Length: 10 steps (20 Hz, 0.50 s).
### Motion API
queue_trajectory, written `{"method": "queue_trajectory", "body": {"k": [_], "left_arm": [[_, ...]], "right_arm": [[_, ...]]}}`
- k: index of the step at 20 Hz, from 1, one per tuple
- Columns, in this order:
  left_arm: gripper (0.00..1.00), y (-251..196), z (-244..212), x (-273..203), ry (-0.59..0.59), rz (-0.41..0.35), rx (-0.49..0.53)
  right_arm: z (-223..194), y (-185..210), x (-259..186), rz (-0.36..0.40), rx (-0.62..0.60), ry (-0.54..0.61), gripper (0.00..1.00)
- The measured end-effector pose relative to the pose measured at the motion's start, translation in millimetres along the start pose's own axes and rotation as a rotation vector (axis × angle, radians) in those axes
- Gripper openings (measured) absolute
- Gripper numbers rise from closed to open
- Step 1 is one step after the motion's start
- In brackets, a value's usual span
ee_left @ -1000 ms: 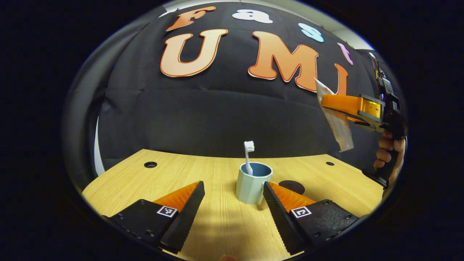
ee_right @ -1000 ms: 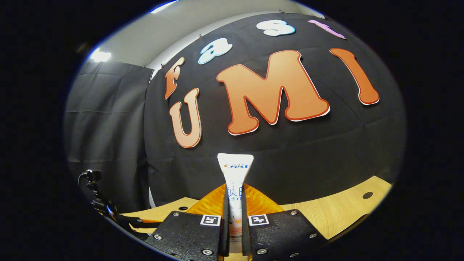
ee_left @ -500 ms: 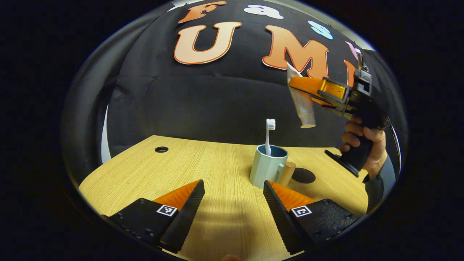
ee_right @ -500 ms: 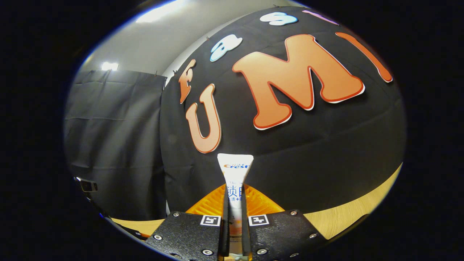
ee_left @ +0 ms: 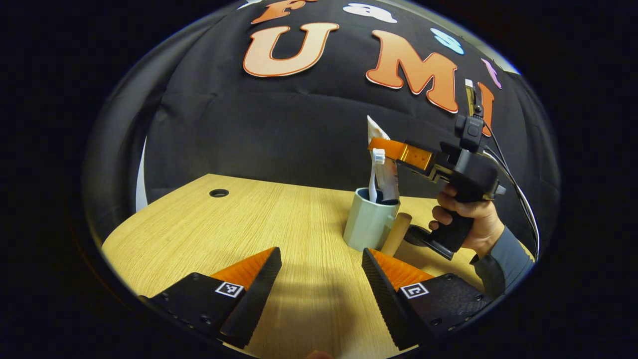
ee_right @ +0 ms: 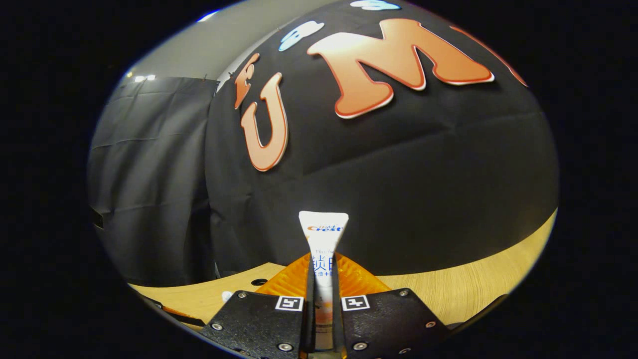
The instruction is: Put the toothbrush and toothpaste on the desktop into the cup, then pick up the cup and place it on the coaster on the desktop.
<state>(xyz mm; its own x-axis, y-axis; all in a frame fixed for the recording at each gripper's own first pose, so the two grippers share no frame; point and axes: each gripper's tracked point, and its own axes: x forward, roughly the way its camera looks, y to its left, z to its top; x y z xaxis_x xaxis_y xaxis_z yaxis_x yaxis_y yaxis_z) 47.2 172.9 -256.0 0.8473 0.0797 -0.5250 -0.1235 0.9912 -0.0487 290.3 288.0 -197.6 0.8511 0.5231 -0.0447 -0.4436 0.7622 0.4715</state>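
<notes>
Over the cup (ee_left: 367,223), at one o'clock on the tabletop (ee_left: 279,234): toothpaste (ee_left: 387,174) clamped by right gripper (ee_right: 323,279), beside toothbrush (ee_left: 375,174). Left gripper (ee_left: 319,279) spread, empty. Next, probably: lower, release.

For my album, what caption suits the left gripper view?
Right gripper lowers the toothpaste into the cup beside the toothbrush.

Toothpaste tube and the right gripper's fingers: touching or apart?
Touching. In the right gripper view both fingers press flat against the toothpaste tube, which stands clamped between them with no gap on either side.
</notes>
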Motion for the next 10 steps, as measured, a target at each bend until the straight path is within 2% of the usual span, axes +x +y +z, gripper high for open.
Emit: {"method": "queue_trajectory", "body": {"k": [2, 5, 7, 10], "left_arm": [[0.98, 1.2, -1.9, -0.2, 0.006, 0.008, -0.002], [0.98, 1.6, -0.4, -3.3, 0.011, 0.009, -0.009], [0.98, -3.6, 0.5, -8.0, 0.014, 0.002, -0.021], [0.98, -15.4, 8.1, -16.5, 0.005, -0.012, -0.044]], "right_arm": [[-4.2, -0.5, -2.4, 0.003, 0.004, 0.019, 0.13], [-16.3, 4.8, -11.8, 0.019, -0.053, 0.082, 0.20], [-28.6, 8.4, -24.7, 0.034, -0.097, 0.157, 0.24], [-57.5, 4.1, -50.9, 0.013, -0.145, 0.332, 0.28]]}}
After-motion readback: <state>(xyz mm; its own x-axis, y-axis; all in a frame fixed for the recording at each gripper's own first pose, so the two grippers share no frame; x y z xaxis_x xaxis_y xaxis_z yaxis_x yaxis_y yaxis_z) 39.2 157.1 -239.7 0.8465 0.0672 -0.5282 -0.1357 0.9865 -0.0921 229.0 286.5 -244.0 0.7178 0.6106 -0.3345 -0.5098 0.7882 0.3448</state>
